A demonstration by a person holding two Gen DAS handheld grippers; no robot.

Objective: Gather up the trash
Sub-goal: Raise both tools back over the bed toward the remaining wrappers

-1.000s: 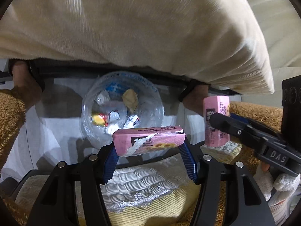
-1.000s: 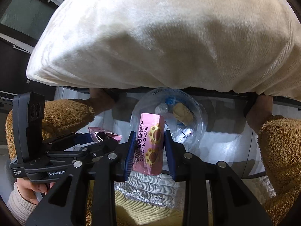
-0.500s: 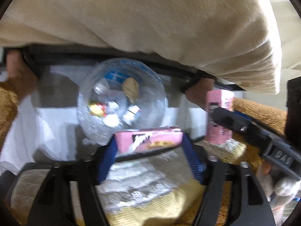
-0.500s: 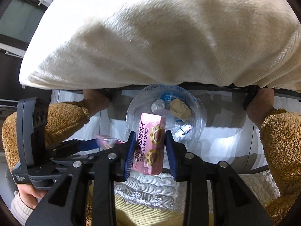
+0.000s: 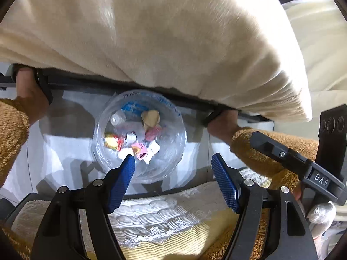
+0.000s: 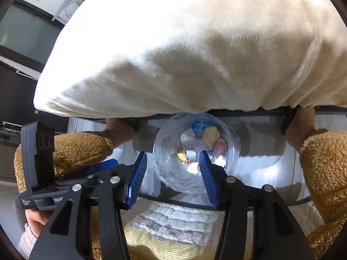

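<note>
A: Setting — a big cream cushion (image 5: 151, 34) fills the upper view; below it a pale floor (image 5: 65, 151) in patchy sunlight, and nearest the cameras a yellow and white quilted cloth (image 5: 156, 223) with a lace edge.

B: Left hand-held gripper (image 5: 173, 169)?

A: Blue pads spread wide, nothing between them. It hangs above a clear plastic bag (image 5: 173, 156), the left pad over the bag's near rim.

B: Right hand-held gripper (image 6: 172, 165)?

A: Same: pads apart, empty, straddling the near part of the bag (image 6: 229, 151) from above.

B: Where is the trash?

A: Down in the bag. A pink wrapper (image 5: 140, 150) with a barcode lies near the front, a second pink wrapper (image 5: 153, 132) further back and to the right. Around them a yellow and red wrapper (image 5: 111, 140), a tan crumpled paper (image 5: 150, 118), white scraps. Blue print shows on the bag's far side.

B: Anything holding the bag?

A: Two bare hands in brown fleecy sleeves (image 5: 260, 143) grip a dark bar (image 5: 91, 86) under the cushion, one hand either side of the bag. Whether the bag hangs from that bar, cannot tell.

B: Other gear?

A: From the left view, the right gripper's black body is at the right edge, labelled "DAS".
</note>
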